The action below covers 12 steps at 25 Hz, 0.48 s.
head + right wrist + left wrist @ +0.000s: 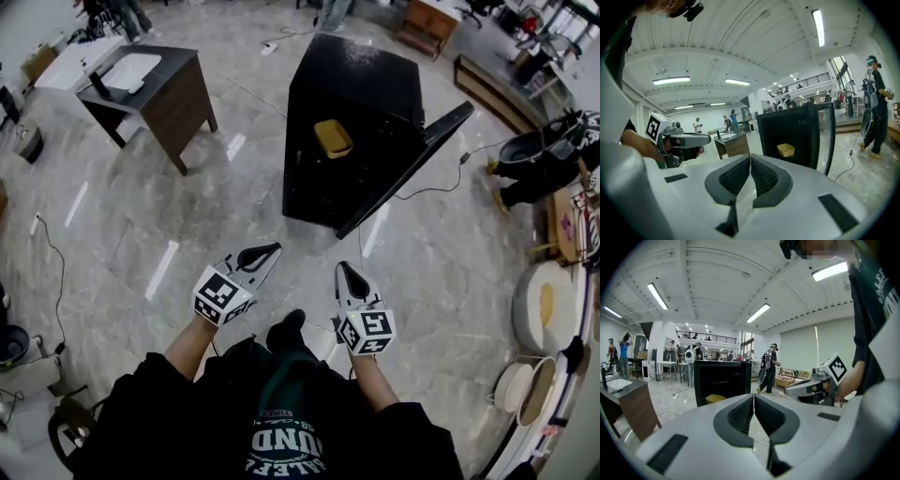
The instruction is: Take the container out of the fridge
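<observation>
1. Container: yellow, shallow, on a shelf inside the black fridge. The fridge door is already swung open. The container is straight ahead of both claws and well apart from them, nothing touching.
2. Left gripper: jaws fully closed, pads together, nothing held. From its own view the container sits ahead and a bit left of the jaw line.
3. Right gripper: also pinched shut and empty. From its view the container is ahead, slightly right of the jaw line and above the tips.
4. So the container lies roughly between the two claw lines, nearer the right claw's line.
5. Risk: going in with shut jaws. The tips would shove the container deeper or skew it on the shelf, so they need to open before the reach.
6. Risk: the door edge stands to the right of the opening. A wide approach by the right claw could clip it.
7. Risk: the container looks thin-walled and light. A one-sided pinch on the rim may tilt or drop it. Can't tell whether anything is in it.
8. Risk: floor cable runs beside the door, a trip or snag hazard on the walk-up.
9. Risk: the fridge interior is dark, so shelf edges are hard to judge and a claw may catch one.
</observation>
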Tool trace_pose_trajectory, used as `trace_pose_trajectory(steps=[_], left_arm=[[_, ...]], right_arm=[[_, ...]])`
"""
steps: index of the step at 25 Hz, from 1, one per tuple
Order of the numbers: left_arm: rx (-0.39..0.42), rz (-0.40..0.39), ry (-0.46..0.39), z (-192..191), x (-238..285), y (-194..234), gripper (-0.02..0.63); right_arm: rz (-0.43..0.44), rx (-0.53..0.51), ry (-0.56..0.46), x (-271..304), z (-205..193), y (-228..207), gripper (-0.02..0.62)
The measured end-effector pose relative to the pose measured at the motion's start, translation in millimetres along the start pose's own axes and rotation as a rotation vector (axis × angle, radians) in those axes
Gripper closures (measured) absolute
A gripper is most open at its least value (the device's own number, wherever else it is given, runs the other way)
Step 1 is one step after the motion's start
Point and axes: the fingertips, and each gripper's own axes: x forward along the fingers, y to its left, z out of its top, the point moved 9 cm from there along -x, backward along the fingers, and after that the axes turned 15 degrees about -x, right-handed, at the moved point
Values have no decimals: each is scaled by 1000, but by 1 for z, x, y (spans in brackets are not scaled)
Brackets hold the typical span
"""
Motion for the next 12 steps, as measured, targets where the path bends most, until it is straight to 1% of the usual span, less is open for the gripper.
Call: trace_pose_trajectory(steps=[7, 12], left_arm=[[25, -29, 39, 17, 45, 19, 591], [42, -46, 47, 27, 67, 27, 591]], right_arm=[[-47, -8, -15, 19, 10, -42, 560], [-58, -14, -8, 25, 12, -58, 560]])
